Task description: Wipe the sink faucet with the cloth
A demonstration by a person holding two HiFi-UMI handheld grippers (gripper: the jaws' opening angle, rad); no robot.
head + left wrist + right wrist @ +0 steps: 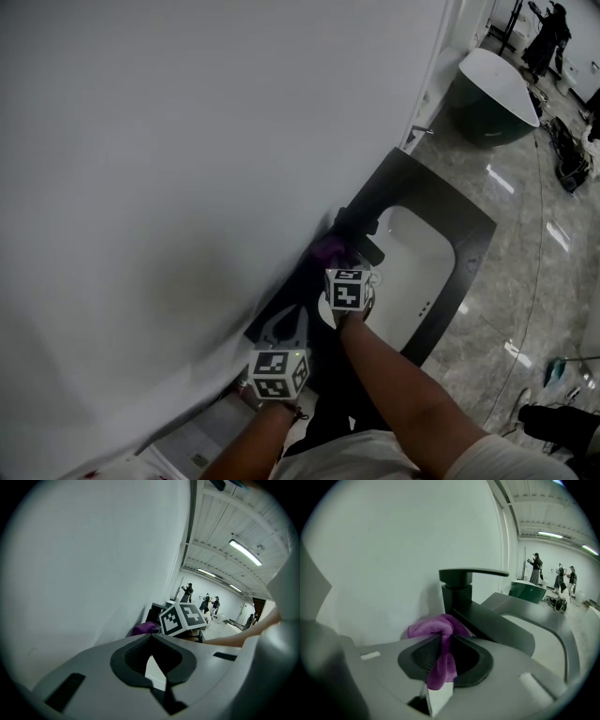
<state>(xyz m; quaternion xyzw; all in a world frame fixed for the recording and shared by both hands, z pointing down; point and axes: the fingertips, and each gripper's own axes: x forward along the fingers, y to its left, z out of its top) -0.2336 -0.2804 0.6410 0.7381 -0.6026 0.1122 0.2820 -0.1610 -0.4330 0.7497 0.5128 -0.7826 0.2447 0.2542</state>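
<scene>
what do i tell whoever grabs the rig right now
Right gripper: shut on the purple cloth, which is bunched against the foot of the black faucet on its wall side.
Left gripper: shut and empty, held back behind the right one, close to the wall.
Sink basin: white, just beyond the faucet in the dark counter.
Done: cloth gripped and brought to the faucet. How much is already wiped cannot be told.
Left: probably work the cloth over the faucet body, the lever on top and the spout.

Right gripper [440, 648] clamps the cloth [433, 627]; left gripper [151, 644] seemingly closed, empty
</scene>
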